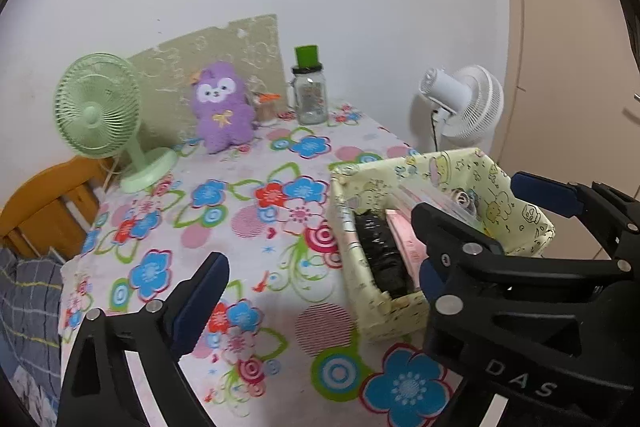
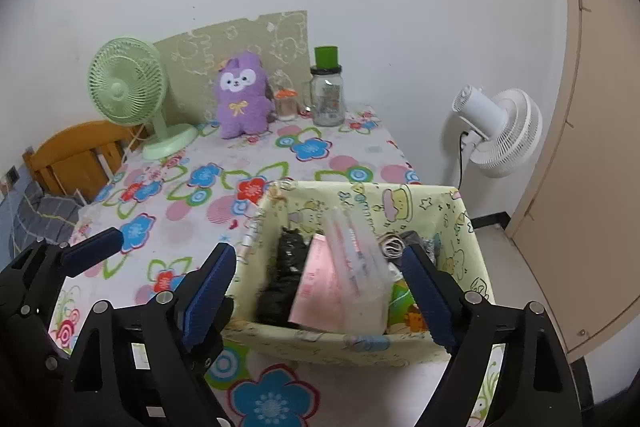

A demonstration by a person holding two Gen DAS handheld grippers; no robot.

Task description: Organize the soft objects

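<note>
- Two grippers hover over the near end of the floral tablecloth (image 1: pixel 224 211); neither carries anything.
- Left gripper (image 1: pixel 320 279): fingers spread wide, nothing between the pads. In the right wrist view it appears at lower left (image 2: pixel 160 251).
- Right gripper (image 2: pixel 320 287): fingers spread wide, straddling the near wall of the patterned storage box (image 2: pixel 360 343) without visibly touching it.
- Storage box contents: a black bundle (image 2: pixel 286 275), a pink flat pack (image 2: pixel 320 287) and a clear sleeve (image 2: pixel 356 267), all standing on edge. Smaller items at the right end are too cluttered to identify.
- Task object, judged: the purple plush toy (image 1: pixel 222 107) sits upright at the far edge of the table, between the green desk fan (image 1: pixel 100 107) and the glass jar with green lid (image 1: pixel 309 91), well apart from both grippers.
- Handling, judged: the plush should be light, compressible and non-slippery, with no breakage risk.
- Grasp point, judged: pinch across the torso below the head; limbs would flop.
- Caution: a small orange-topped item (image 2: pixel 286 103) stands just beside the plush and may be knocked over on approach.
</note>
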